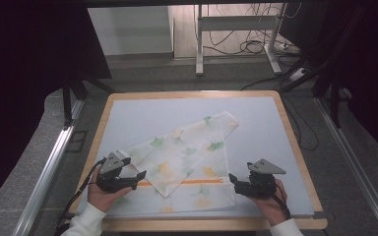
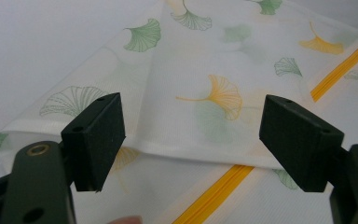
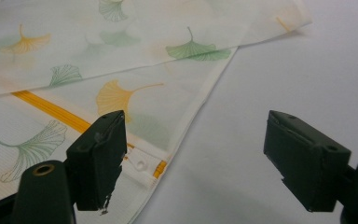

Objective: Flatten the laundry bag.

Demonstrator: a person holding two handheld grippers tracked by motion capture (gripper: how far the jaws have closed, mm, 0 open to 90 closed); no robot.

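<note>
Bag (image 1: 187, 157) is thin white mesh, semi-sheer, printed with green and yellow ginkgo leaves; one corner is folded over diagonally, so the folded flap hides part of the orange zipper (image 1: 197, 181). Printed leaves on the lower layer show through only as blurs. Zipper runs between the two tools; its end with a small pull sits just by the right tool (image 1: 232, 178), near its left jaw in the right gripper view, and the pull's detail is too small to make out. Left tool (image 1: 140, 177) is released, jaws wide apart, hovering at the bag's folded edge; whether a pad touches the cloth is unclear. Right tool is also released, jaws spread, one over the bag's corner, the other over bare tabletop (image 1: 266, 128). Tabletop has a flat pale-grey surface with a wood rim. Hands (image 1: 103, 194) are cut off at the bottom edge.
</note>
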